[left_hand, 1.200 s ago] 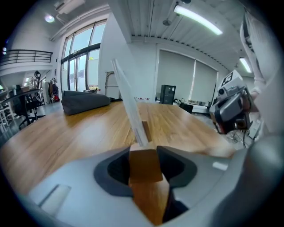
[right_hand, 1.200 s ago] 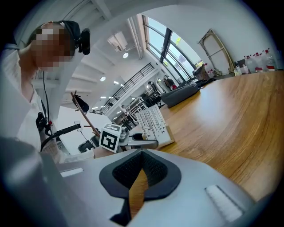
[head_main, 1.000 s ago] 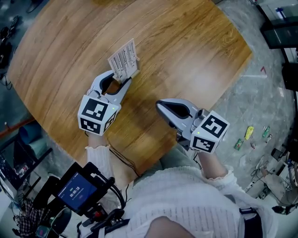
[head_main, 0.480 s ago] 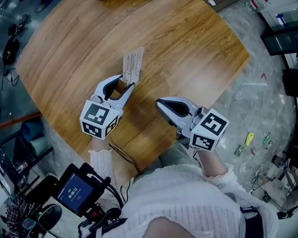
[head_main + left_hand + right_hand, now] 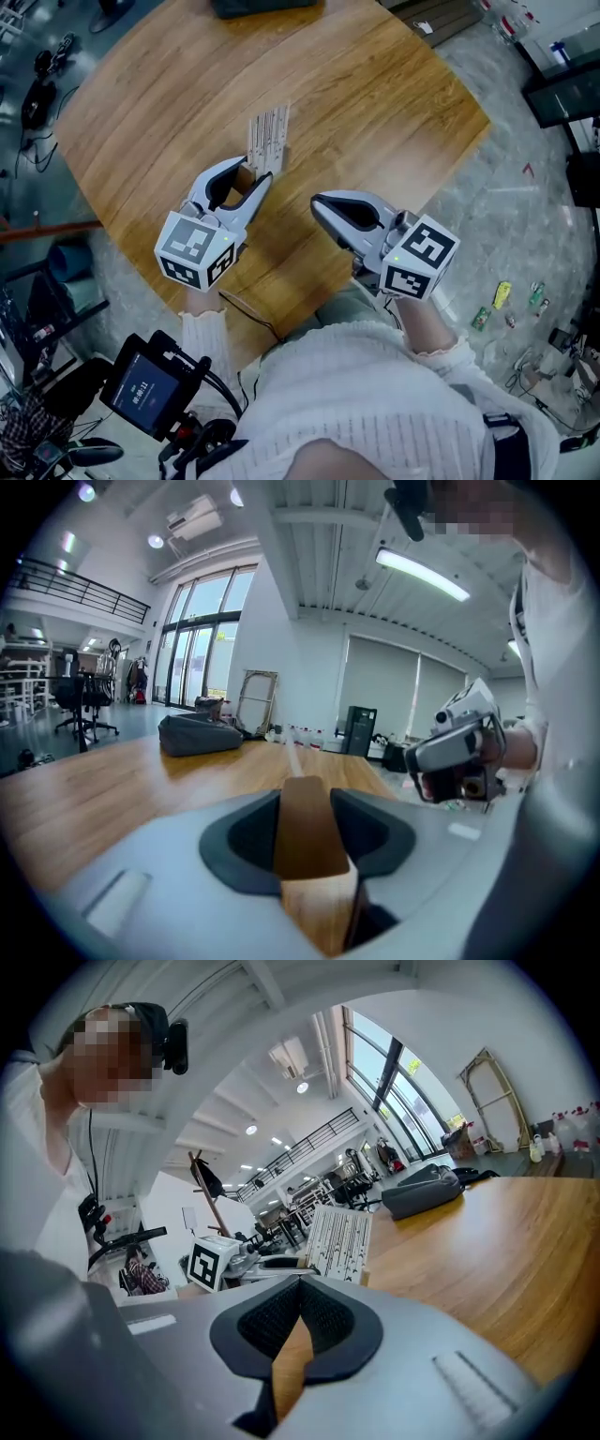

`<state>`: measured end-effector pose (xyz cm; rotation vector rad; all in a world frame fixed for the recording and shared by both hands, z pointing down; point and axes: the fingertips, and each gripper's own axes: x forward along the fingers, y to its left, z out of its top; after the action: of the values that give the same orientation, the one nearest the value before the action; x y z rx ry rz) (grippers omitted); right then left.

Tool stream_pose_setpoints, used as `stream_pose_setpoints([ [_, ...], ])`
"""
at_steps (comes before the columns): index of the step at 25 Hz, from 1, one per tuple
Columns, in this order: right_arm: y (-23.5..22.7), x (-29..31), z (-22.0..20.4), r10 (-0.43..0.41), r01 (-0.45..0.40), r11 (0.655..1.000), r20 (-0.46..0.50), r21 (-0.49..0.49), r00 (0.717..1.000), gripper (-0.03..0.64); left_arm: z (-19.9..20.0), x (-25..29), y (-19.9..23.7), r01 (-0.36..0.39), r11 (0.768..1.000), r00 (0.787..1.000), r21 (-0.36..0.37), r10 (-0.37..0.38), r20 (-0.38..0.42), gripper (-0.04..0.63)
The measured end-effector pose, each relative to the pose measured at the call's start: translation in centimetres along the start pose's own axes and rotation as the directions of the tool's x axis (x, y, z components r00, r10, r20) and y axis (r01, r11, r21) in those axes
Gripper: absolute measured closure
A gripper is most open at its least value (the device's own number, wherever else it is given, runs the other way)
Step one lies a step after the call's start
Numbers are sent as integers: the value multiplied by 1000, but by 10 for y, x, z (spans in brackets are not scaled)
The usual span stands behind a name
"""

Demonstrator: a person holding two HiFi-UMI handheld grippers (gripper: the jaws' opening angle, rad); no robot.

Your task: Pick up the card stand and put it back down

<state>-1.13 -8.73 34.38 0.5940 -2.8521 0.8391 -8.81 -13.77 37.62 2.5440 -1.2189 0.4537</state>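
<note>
Where it fills the upper half of the head view, table point(image 5: 394, 103): round, wood-grained top with grey floor around it.
Person: white knit sweater point(image 5: 375, 403) at the bottom centre of the head view, with one gripper in each hand.
Bag point(image 5: 267, 7): dark and slumped, cut by the top edge of the head view; it lies on the far side of the table in the left gripper view point(image 5: 197, 735).
Screen point(image 5: 145, 392): small lit display on a dark mount, lower left of the head view, off the table.
Left gripper point(image 5: 255, 171): left of centre, with its jaws closed on the stand's brown wooden base, which fills the gap between the pads in its own view point(image 5: 305, 803).
Right gripper point(image 5: 317, 202): right of centre, over the table's near edge. Its jaws are pressed together at the tips and hold nothing point(image 5: 300, 1283).
Card stand point(image 5: 267, 141): just above centre, its printed white card upright above the left gripper's tips. I cannot tell whether its base touches the table.
</note>
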Motion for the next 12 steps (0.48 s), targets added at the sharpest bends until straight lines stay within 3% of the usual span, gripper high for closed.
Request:
stream_pose_setpoints([
  [12, 31, -9, 29, 19, -15, 994, 39, -105, 999, 623, 51, -58, -23, -52, 999, 990, 8, 51, 135, 431],
])
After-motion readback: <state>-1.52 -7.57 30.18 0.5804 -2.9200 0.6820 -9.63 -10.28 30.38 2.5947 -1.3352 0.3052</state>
